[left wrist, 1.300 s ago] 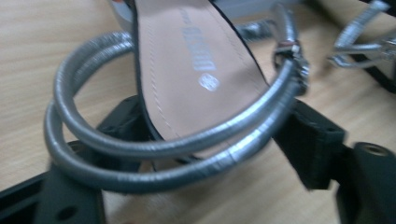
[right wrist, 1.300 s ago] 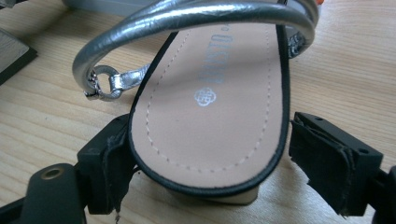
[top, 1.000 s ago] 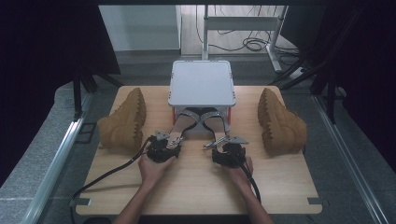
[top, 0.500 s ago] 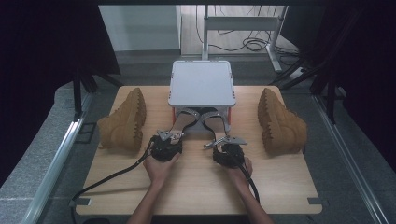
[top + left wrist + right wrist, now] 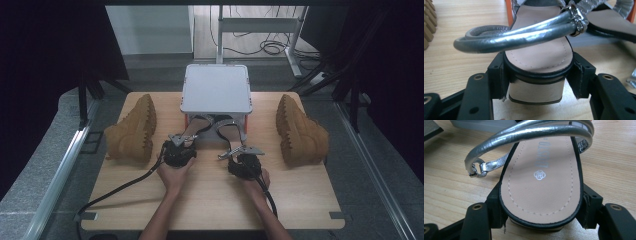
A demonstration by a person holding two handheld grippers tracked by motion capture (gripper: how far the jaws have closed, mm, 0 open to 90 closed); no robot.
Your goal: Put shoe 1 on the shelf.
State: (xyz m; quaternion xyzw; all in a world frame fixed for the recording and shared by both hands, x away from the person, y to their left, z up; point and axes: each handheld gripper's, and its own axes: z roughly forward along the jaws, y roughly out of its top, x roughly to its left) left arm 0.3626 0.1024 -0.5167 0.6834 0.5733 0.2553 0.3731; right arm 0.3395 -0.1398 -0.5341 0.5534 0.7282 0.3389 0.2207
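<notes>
We see two silver-strapped sandals lying side by side at mid-desk, toes tucked under the near edge of a grey lidded box, heels toward the person. Left gripper has its jaws clamped on the heel end of the left sandal, pads pressing both sides of the black-edged sole above the block heel. Right gripper has just been closing its jaws, and they now grip the heel end of the right sandal the same way, pads tight against the sole rim. Both sandals rest on the wooden desk. A tan boot lies on its side at far left, another tan boot at far right, both well apart from the sandals.
</notes>
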